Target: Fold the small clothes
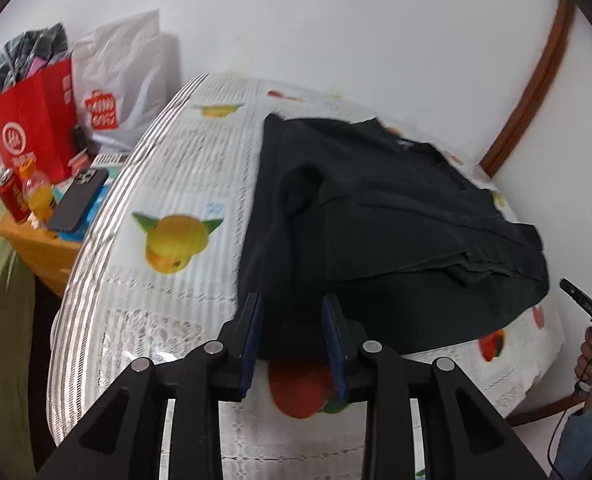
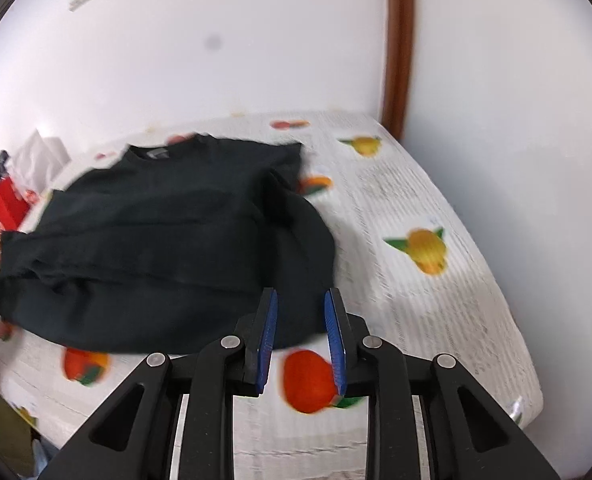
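Note:
A black shirt (image 1: 376, 216) lies partly folded on a table covered with a fruit-print cloth (image 1: 175, 168); its sleeves are folded in over the body. My left gripper (image 1: 291, 300) is open and empty, its blue-padded fingers just above the shirt's near left hem. In the right wrist view the same shirt (image 2: 167, 240) lies ahead and to the left. My right gripper (image 2: 300, 298) is open and empty over the shirt's near right hem. The right gripper's tip also shows at the right edge of the left wrist view (image 1: 584, 304).
Left of the table stands a wooden side table (image 1: 43, 248) with a red paper bag (image 1: 35, 120), a white plastic bag (image 1: 123, 76), a phone (image 1: 77, 200), a can and a small bottle. White walls lie behind, with a brown door frame (image 2: 398, 48).

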`<state>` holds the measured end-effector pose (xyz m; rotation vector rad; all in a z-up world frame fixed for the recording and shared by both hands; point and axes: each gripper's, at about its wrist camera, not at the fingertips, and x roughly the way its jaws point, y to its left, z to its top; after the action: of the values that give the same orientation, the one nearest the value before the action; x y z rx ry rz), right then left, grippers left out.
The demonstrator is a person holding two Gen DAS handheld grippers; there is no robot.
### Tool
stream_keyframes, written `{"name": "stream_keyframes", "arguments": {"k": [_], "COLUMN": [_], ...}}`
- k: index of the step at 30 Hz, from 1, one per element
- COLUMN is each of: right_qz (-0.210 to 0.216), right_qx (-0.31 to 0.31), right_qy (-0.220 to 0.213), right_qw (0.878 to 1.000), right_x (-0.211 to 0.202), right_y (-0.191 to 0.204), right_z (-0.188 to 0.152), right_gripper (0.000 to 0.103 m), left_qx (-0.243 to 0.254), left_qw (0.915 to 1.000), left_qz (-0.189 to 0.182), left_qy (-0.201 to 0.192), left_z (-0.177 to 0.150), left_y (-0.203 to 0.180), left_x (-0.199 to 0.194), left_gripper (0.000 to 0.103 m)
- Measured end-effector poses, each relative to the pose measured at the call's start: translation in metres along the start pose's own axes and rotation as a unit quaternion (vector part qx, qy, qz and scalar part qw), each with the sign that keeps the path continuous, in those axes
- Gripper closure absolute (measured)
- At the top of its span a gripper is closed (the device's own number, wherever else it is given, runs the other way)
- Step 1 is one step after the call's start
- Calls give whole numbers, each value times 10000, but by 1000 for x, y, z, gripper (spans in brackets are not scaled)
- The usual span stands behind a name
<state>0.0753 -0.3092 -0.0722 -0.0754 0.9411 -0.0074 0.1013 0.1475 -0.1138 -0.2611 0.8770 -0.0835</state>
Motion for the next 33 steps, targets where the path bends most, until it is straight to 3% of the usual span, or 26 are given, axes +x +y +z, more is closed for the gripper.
{"name": "stream_keyframes", "arguments": {"k": [10,14,24,29,33], "right_qz": [790,547,227,147,129], "right_qx": [-205,-324,-618,-735,-784], "right_qy": [502,764,597,688,799], "right_qw": [9954,9951,9960,9948,9936], "right_x": [52,74,69,79,80], "right_y": [64,72,79,81,81], "right_z": [-12,-20,-12,-11,-4], "right_gripper": [77,77,78,78,78], "left_qx": [339,455,530,574,699], "left_qw": [9986,9975,9939,9940,9948], "left_qz": [-384,-498,-744,-486,-347], "left_qy": [92,205,613,797,660], "left_z": [1,1,1,5,11], "left_y": [-30,-42,-62,-71,-80], "left_x": [5,14,55,77,77], "left_gripper": [74,74,74,74,74]}}
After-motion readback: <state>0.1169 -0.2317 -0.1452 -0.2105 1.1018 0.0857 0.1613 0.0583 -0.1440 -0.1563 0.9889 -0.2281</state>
